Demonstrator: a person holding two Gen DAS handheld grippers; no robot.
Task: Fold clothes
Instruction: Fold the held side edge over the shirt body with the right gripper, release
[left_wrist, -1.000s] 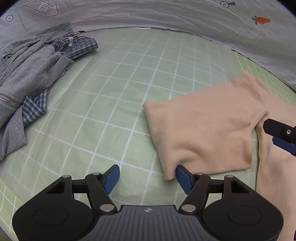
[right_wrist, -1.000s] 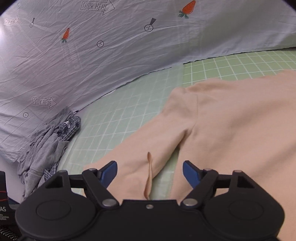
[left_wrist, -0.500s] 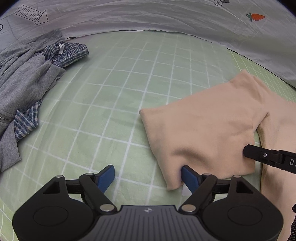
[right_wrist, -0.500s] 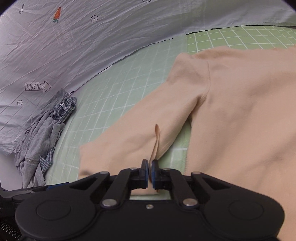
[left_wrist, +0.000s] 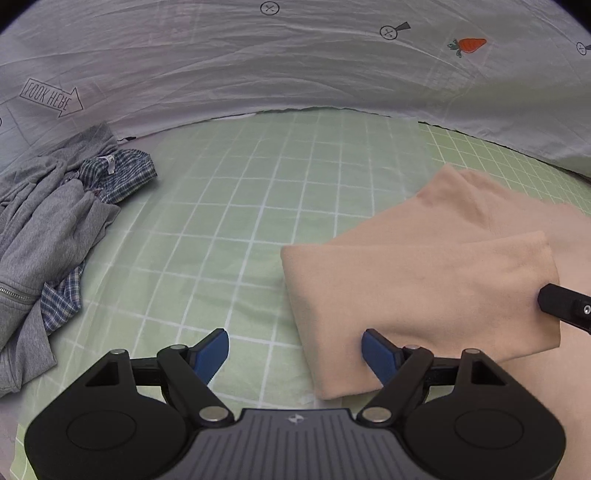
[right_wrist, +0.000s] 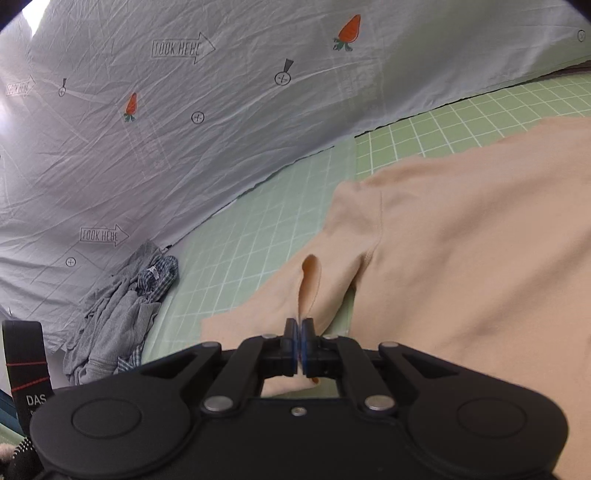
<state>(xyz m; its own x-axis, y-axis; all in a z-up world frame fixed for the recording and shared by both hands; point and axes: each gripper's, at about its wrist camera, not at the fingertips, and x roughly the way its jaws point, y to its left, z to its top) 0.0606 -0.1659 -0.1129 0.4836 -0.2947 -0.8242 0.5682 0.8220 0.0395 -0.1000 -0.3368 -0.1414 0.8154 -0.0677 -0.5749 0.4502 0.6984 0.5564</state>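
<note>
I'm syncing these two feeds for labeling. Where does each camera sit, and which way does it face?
Left wrist: sits on the left gripper, looking along its open jaws at the peach shirt's sleeve on the green grid mat; the right gripper's tip enters at right.
Right wrist: sits on the right gripper, jaws shut on a sleeve fold, facing the printed sheet.
Shared: shirt, mat, sheet, grey clothes pile.

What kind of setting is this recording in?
Probably a staged folding station: a green grid mat, a printed sheet backdrop, a peach garment and a heap of grey clothes.
</note>
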